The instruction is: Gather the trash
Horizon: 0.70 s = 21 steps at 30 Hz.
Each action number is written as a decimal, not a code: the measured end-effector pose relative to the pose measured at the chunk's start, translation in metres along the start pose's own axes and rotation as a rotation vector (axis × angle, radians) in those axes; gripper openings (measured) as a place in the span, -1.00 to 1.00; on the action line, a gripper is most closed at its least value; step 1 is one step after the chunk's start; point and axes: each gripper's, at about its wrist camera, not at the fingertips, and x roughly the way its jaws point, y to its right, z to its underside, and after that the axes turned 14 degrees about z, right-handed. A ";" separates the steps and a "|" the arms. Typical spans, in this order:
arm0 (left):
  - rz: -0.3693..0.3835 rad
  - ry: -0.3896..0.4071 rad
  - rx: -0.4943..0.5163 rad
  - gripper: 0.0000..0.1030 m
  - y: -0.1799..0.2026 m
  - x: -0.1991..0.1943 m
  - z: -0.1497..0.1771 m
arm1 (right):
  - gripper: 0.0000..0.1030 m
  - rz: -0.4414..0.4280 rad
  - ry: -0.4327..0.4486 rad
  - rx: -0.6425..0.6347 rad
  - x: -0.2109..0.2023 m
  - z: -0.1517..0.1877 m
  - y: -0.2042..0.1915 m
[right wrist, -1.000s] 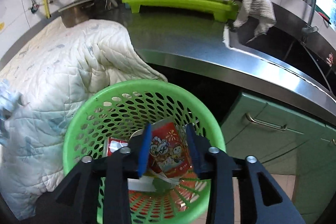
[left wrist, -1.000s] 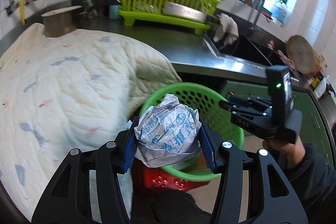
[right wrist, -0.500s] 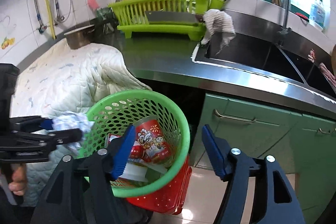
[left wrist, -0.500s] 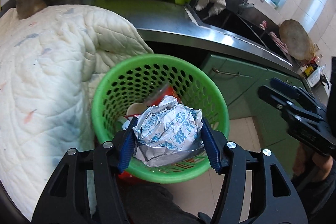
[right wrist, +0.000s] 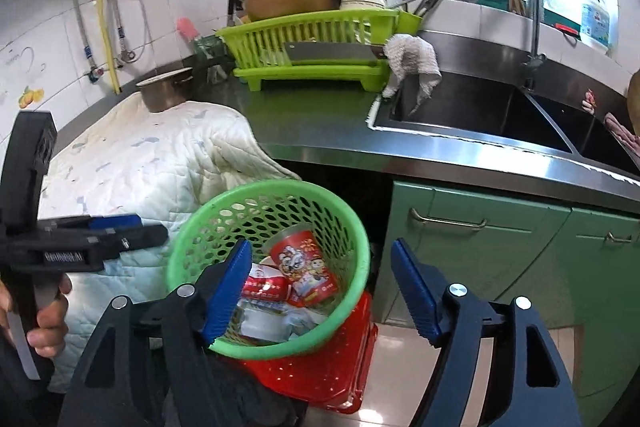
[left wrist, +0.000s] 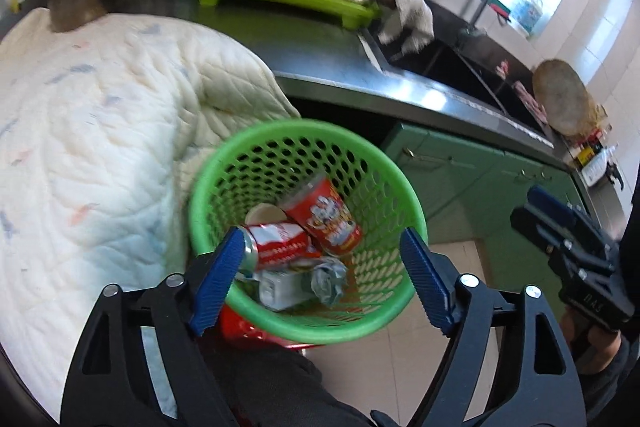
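Observation:
A green perforated waste basket [left wrist: 384,187] stands on a red basket [right wrist: 320,367] on the floor by the counter; it also shows in the right wrist view [right wrist: 352,227]. Inside lie a red cartoon-print cup [left wrist: 324,219], a crushed red can [left wrist: 276,247] and the crumpled silver-blue wrapper [left wrist: 308,283]. My left gripper [left wrist: 324,283] is open and empty just above the basket's near rim. My right gripper [right wrist: 324,291] is open and empty, above and to the right of the basket.
A white quilted cloth [left wrist: 100,147] covers the surface left of the basket. A steel counter [right wrist: 320,115] holds a green dish rack [right wrist: 316,43] and a sink [right wrist: 480,107]. Green cabinet doors [right wrist: 480,247] stand to the right.
My left gripper has opened and the crumpled wrapper has dropped into the green basket. My right gripper has pulled back and up from the basket, staying open.

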 end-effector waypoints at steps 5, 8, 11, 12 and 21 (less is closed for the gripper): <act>-0.074 0.067 0.022 0.66 -0.004 -0.040 -0.002 | 0.45 -0.043 0.017 -0.011 -0.012 0.000 -0.019; -0.118 0.101 0.031 0.74 -0.008 -0.062 0.001 | 0.50 -0.070 0.030 -0.029 -0.019 -0.002 -0.034; -0.168 0.135 0.031 0.83 -0.015 -0.084 0.004 | 0.52 -0.100 0.041 -0.047 -0.024 -0.004 -0.049; -0.179 0.141 0.029 0.86 -0.017 -0.089 0.005 | 0.54 -0.106 0.043 -0.053 -0.025 -0.005 -0.053; -0.327 0.224 0.006 0.89 -0.045 -0.153 0.021 | 0.64 -0.208 0.067 -0.119 -0.038 -0.012 -0.110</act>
